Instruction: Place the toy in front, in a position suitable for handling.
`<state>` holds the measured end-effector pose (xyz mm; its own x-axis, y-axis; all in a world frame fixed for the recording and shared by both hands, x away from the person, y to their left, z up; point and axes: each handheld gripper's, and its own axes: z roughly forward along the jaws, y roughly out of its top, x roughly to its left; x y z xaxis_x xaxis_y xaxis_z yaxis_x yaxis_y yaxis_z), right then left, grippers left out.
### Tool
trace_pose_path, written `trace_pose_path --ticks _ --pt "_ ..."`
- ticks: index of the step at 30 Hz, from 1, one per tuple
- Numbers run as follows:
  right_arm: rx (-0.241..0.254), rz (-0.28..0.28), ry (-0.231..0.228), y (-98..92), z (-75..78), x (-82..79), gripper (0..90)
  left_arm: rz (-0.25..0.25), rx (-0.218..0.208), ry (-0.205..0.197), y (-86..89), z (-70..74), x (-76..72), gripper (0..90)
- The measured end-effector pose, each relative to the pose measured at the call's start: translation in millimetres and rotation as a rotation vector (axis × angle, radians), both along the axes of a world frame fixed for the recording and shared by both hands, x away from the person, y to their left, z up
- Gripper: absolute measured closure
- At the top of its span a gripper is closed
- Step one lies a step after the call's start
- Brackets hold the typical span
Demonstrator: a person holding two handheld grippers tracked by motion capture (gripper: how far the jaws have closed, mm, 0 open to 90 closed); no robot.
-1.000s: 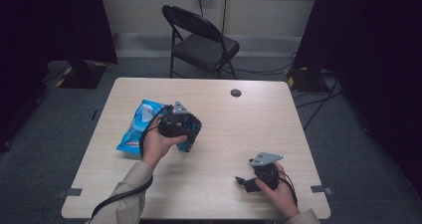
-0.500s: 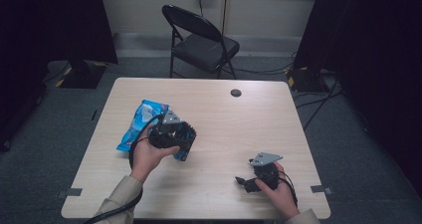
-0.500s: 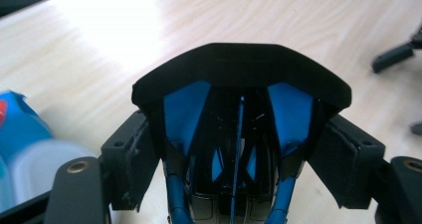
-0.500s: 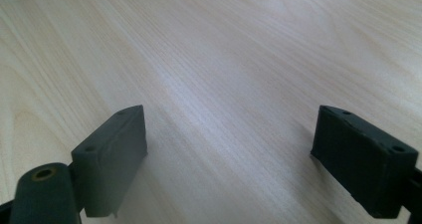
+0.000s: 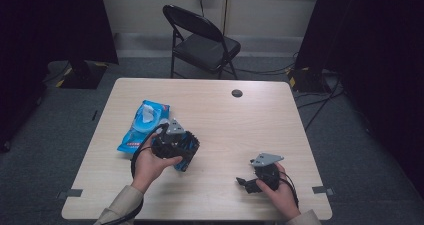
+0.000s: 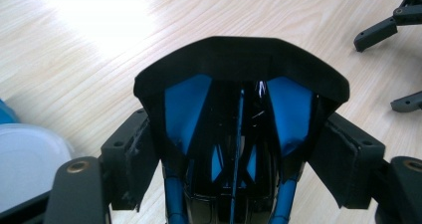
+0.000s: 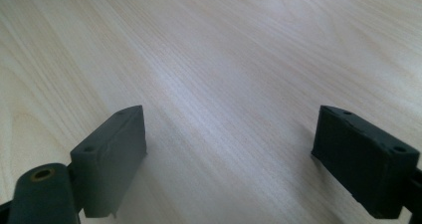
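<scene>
My left gripper (image 5: 177, 145) is over the table's left-middle, shut on a black-and-blue object (image 5: 189, 154). In the left gripper view its pads (image 6: 132, 157) press on both sides of this object (image 6: 241, 64), which has a curved black rim and blue inner panels. A blue wipes pack (image 5: 142, 125) with a white lid (image 6: 25, 159) lies flat just beyond and to the left of it. My right gripper (image 5: 244, 184) rests near the table's front right, jaws pointing left and open. In its own view the right gripper (image 7: 234, 149) has only bare wood between the pads. The right gripper (image 6: 393, 67) also appears far off in the left gripper view.
The light wooden table (image 5: 280, 120) has a small black round disc (image 5: 237, 93) near its far edge. A black folding chair (image 5: 205, 40) stands behind the table. Cables (image 5: 320, 110) run over the grey carpet at the right.
My left gripper, with the black-and-blue object in it, has moved toward the near edge of the table, away from the wipes pack. The right gripper has stayed put.
</scene>
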<state>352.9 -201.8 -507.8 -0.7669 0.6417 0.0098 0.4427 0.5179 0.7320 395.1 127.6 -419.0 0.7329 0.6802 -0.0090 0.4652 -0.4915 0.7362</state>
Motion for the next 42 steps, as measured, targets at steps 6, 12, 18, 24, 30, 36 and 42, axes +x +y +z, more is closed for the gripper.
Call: trace_pose_path --ticks 6,12,18,24,30,36,42 --pt "0.000 0.000 0.001 0.0 0.0 0.0 12.7 -0.001 -0.005 0.008 -9.3 -6.5 6.0 25.3" --pt "-0.001 0.000 0.000 -0.1 0.1 0.0 12.7 -0.012 0.002 0.037 -23.8 -18.7 13.7 25.3" --pt "-0.001 0.000 0.000 0.0 0.1 0.0 12.8 -0.018 0.006 0.061 -36.8 -34.7 21.9 25.3" --pt "-0.001 0.001 0.000 -0.1 0.0 0.0 12.7 -0.015 0.008 0.081 -44.6 -49.9 28.1 25.2" --pt "-0.001 0.001 0.000 -0.1 0.1 0.0 12.7 -0.025 0.048 0.102 -53.0 -65.4 32.7 25.1" --pt "0.000 0.001 0.000 -0.1 0.0 0.0 12.7 -0.026 0.061 0.102 -56.2 -72.1 34.7 25.1" --pt "-0.001 0.001 0.000 -0.1 0.1 0.0 12.7 -0.034 0.066 0.088 -56.5 -73.9 33.9 24.9"
